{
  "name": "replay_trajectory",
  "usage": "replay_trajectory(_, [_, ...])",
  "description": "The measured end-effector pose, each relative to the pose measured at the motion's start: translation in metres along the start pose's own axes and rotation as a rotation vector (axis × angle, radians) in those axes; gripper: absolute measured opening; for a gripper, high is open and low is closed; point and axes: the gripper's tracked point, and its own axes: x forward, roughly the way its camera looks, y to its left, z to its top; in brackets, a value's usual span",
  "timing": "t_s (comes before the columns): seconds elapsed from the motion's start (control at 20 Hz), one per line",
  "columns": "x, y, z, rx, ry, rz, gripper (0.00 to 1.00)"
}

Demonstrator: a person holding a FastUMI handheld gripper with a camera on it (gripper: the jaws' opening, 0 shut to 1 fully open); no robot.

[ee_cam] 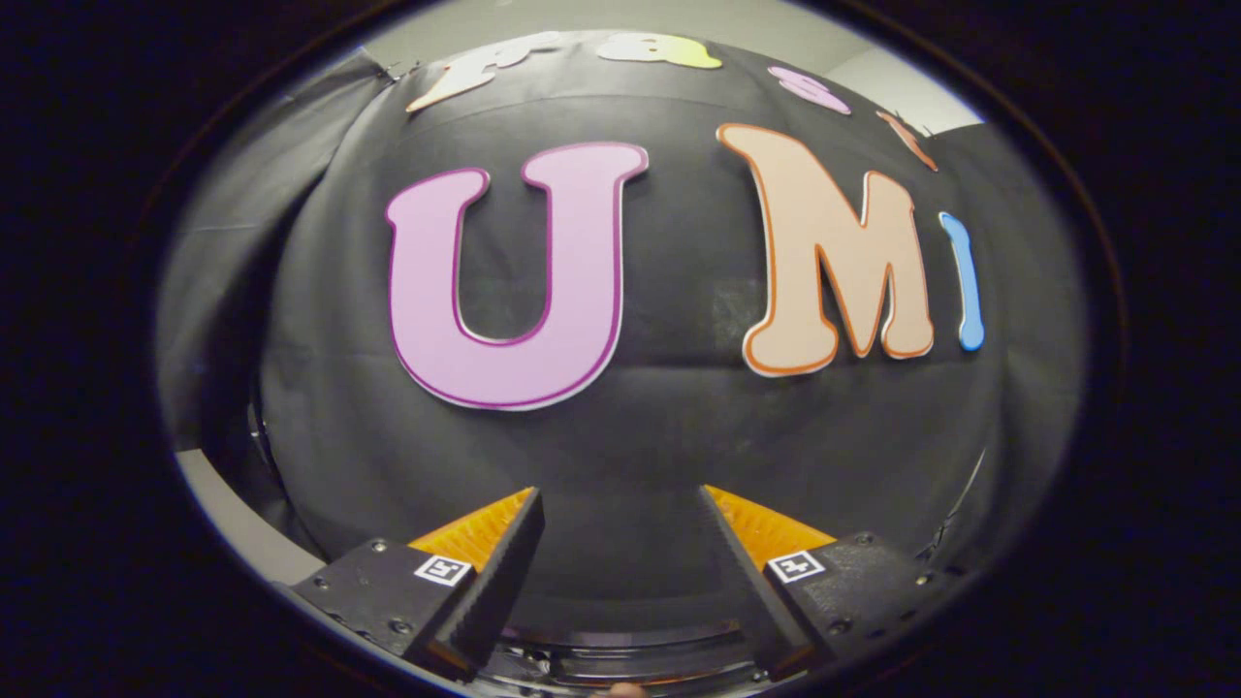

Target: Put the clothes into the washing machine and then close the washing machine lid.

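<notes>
Gripper [620, 572] held level, fingers spread wide with nothing between them, facing the black cloth booth wall [659, 427].
Dark curved rim of the washing machine [630, 654] lies just below the fingertips.

We have the gripper [620, 504] pointed straight at the booth wall [669, 417], fingers [504, 562] spread wide apart with nothing between them. Wall cloth sits beyond the fingertips and hangs across everything ahead of us. Directly below the fingers, between their bases, we see a curved rim [630, 651], likely the washing machine's top edge, but we can't tell for sure. Left of the left finger, a strip of floor or ledge [242, 528] runs along the foot of the cloth.
</notes>
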Motion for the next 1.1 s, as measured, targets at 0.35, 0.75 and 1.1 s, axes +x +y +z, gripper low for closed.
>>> replay_trajectory(0.35, [0.004, -0.011, -0.034, 0.016, 0.068, -0.088, 0.96])
replay_trajectory(0.75, [0.003, -0.008, -0.033, -0.016, 0.104, -0.038, 0.98])
replay_trajectory(1.1, [0.002, -0.01, -0.031, -0.024, 0.102, -0.047, 0.97])
